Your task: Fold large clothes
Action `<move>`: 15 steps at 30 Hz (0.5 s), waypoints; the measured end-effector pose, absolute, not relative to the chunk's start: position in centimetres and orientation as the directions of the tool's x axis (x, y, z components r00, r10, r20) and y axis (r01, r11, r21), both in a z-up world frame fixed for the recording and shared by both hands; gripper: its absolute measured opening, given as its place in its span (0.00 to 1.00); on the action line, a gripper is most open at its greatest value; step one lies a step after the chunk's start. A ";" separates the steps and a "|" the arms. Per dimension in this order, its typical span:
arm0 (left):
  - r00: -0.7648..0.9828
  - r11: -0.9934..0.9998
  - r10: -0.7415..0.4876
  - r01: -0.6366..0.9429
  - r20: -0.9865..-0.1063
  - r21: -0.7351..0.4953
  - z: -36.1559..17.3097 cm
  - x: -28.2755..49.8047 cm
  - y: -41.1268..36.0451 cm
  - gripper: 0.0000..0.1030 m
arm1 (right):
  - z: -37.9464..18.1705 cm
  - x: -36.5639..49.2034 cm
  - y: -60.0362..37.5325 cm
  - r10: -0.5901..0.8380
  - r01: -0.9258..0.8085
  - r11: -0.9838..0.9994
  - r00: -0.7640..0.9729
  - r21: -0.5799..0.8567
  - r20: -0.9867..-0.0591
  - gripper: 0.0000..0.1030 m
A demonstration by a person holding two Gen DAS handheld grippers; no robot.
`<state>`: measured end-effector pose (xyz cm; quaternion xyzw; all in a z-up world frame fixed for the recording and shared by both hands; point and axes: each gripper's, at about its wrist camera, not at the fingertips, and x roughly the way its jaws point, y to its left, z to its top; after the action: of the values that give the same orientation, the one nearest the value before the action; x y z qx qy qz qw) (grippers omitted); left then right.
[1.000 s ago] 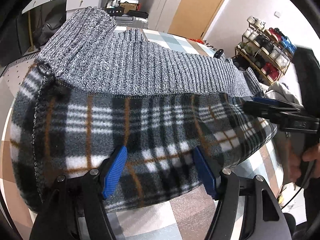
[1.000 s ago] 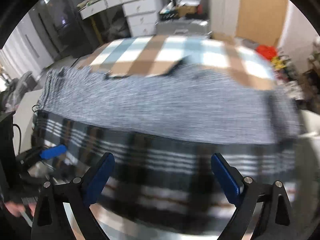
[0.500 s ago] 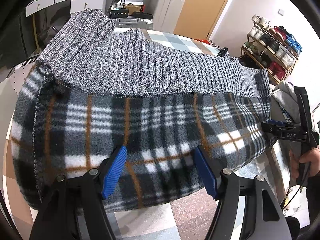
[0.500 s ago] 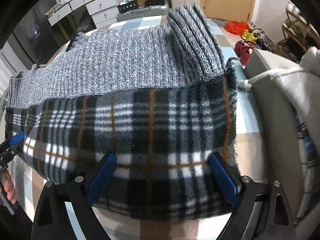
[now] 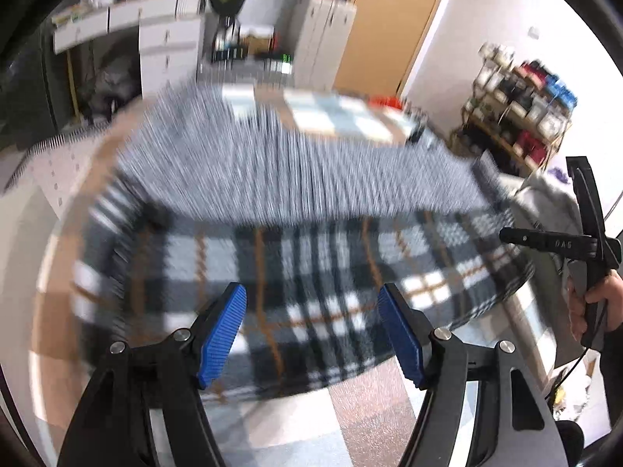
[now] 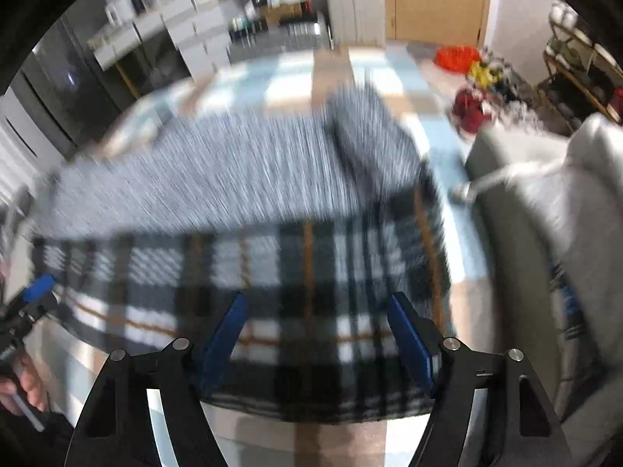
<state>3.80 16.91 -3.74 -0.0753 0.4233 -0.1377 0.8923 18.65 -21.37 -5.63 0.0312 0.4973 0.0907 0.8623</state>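
Blurred plaid garment (image 5: 296, 268) under parted left tongs (image 5: 311, 330) and closing, unclamped right tongs (image 6: 317, 340).

Both cameras ride on hand-held grippers and look steeply down along blue fingers, close above a plaid-and-knit garment (image 5: 296, 241) spread on a checked tablecloth (image 5: 335, 116). The left wrist view sits over the garment's near left part, facing the far cabinets and a shoe rack (image 5: 521, 116) at right. The right wrist view sits over its near right part. They share the garment, tablecloth and wooden door (image 6: 436, 0).
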 end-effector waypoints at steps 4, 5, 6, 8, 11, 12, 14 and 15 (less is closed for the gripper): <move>0.644 0.956 -0.273 0.098 -0.714 -0.277 -3.3 4.5 19.5 0.64 | -2.7 19.5 -20.7 0.197 -0.151 0.979 0.559 0.134 -0.805 0.66; 0.629 0.955 -0.261 0.058 -0.733 -0.291 -4.0 5.2 20.4 0.64 | -2.5 20.2 -20.4 0.190 -0.152 0.980 0.558 0.125 -0.808 0.63; 0.611 0.952 -0.255 0.024 -0.750 -0.304 -4.8 5.8 21.1 0.64 | -2.6 20.8 -20.1 0.188 -0.153 0.981 0.554 0.122 -0.811 0.56; 0.584 0.943 -0.253 -0.028 -0.771 -0.331 -6.1 6.8 22.2 0.64 | -2.9 22.9 -19.7 0.187 -0.148 0.981 0.541 0.126 -0.820 0.51; 0.546 0.940 -0.243 -0.071 -0.802 -0.333 -7.6 7.9 23.0 0.64 | -3.8 25.1 -19.0 0.125 -0.096 0.992 0.548 0.087 -0.827 0.46; 0.550 0.945 -0.235 -0.064 -0.802 -0.321 -7.6 7.9 22.8 0.64 | -4.0 25.0 -19.1 0.117 -0.090 0.993 0.542 0.082 -0.832 0.42; 0.550 0.959 -0.203 -0.053 -0.810 -0.277 -7.6 8.0 21.9 0.64 | -5.9 26.7 -19.4 0.080 -0.046 0.997 0.499 0.066 -0.863 0.29; 0.550 0.964 -0.191 -0.051 -0.813 -0.261 -7.6 8.1 21.6 0.64 | -6.8 27.2 -19.9 0.065 -0.023 0.998 0.476 0.061 -0.877 0.24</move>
<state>8.14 21.60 -7.62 -0.1278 0.4726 -0.0402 0.8710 27.21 -19.93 -6.84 0.0203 0.5113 0.0256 0.8588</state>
